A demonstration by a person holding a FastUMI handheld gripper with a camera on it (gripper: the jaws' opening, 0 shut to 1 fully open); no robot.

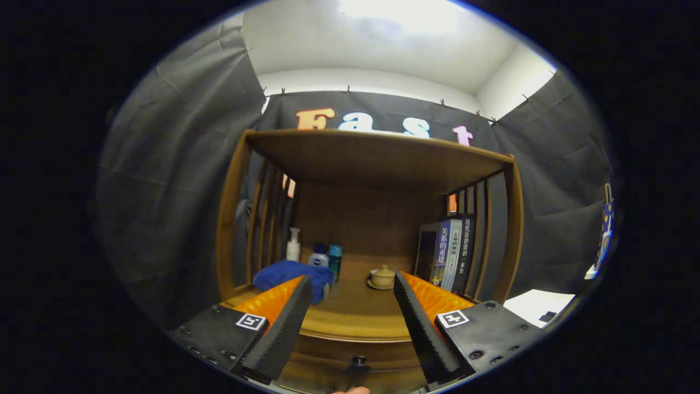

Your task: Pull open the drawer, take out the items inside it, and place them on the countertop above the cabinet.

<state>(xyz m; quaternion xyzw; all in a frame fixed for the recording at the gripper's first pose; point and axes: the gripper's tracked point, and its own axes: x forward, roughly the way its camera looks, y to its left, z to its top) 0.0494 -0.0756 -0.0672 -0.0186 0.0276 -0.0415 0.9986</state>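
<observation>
Hand-held gripper (pixel 353 287) spread, drawer knob (pixel 359 361) below.

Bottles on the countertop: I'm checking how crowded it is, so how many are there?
3, grouped behind the blue cloth: white pump bottle, blue-capped white bottle, teal bottle. The cloth could hide more. The gripper is open.

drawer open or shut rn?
Shut: the drawer front sits flush under the countertop, knob untouched between the open gripper fingers.
</observation>
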